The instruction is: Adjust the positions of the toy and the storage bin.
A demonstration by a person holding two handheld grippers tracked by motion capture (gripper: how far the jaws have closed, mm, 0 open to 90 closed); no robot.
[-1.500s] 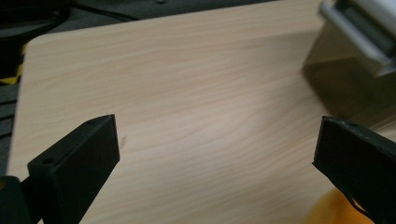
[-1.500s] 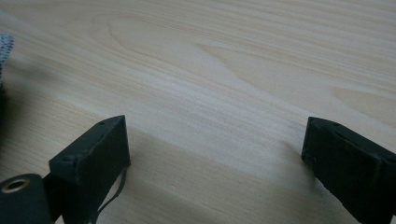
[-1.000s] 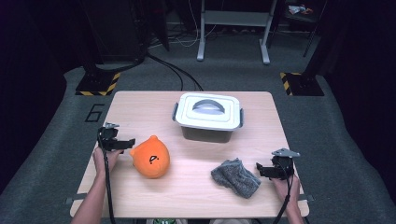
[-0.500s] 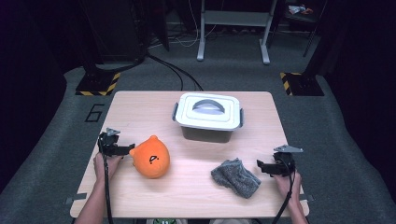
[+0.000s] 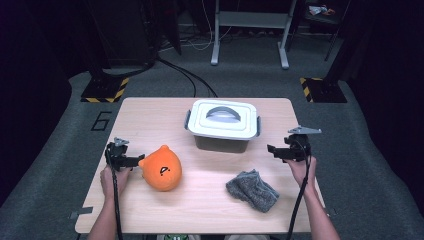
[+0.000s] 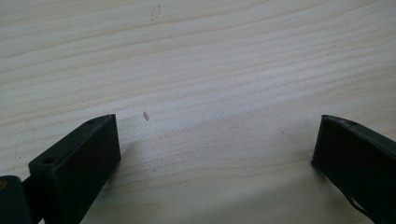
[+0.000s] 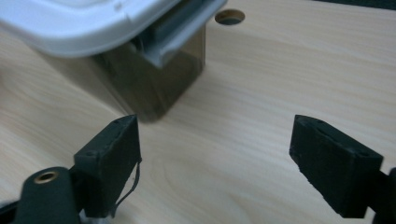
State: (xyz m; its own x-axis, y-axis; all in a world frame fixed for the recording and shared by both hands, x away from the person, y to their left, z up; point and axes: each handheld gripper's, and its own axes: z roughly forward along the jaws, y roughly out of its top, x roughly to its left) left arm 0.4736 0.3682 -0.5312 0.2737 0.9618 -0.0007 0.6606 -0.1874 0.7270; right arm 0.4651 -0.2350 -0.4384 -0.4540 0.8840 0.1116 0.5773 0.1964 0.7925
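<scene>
Lidded box (image 5: pixel 222 125) at the counter's (image 5: pixel 150 112) 12 o'clock, right tongs (image 5: pixel 272 149) at its 4 o'clock.
Right tongs have just been narrowing but stand wide with nothing between them, near the box's corner. Left tongs (image 5: pixel 141 159) gape empty over bare wood, just beside the orange plush (image 5: pixel 161 168) at 8 o'clock, which bears a small dark mark. A grey cloth (image 5: pixel 252 189) lies at 5 o'clock. "6" is marked on the floor (image 5: pixel 102 120).

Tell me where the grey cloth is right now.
In the high view the grey cloth lies crumpled on the table's near right part, in front of the lidded box and right of the orange plush toy.
</scene>
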